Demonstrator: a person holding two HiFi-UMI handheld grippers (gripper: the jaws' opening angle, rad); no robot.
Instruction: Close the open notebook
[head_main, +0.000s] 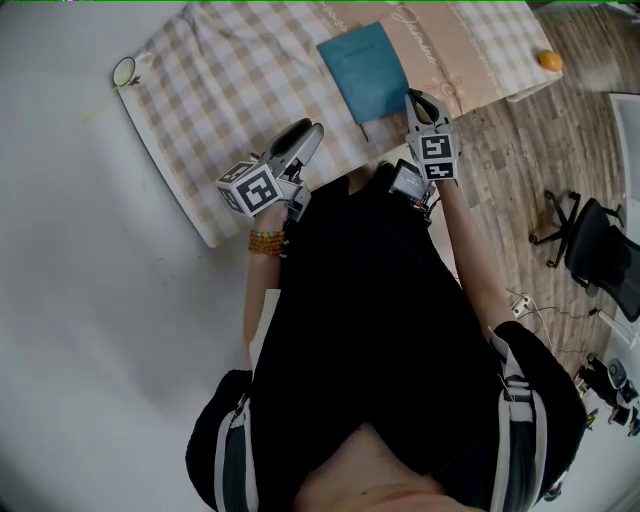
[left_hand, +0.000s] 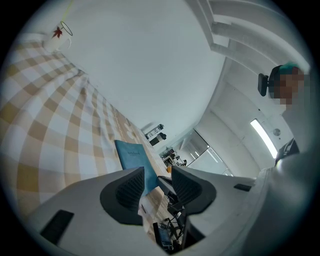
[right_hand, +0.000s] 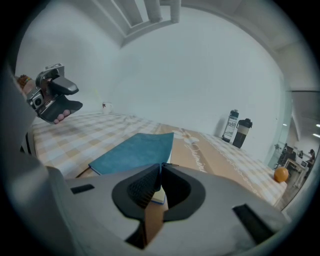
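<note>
Right gripper (right_hand: 160, 167): jaws met at tips, nothing seen between them. Tips sat at near corner of blue notebook (right_hand: 134, 152), touching or just above, unclear; probably there to press cover flat. Notebook lay shut, cover up, on checked tablecloth (head_main: 230, 90), toward person's side. Left gripper (head_main: 308, 130) hung with jaws apart, empty, well left of notebook, likely kept clear as unneeded. Orange (head_main: 549, 60) sat at far table corner, uninvolved
</note>
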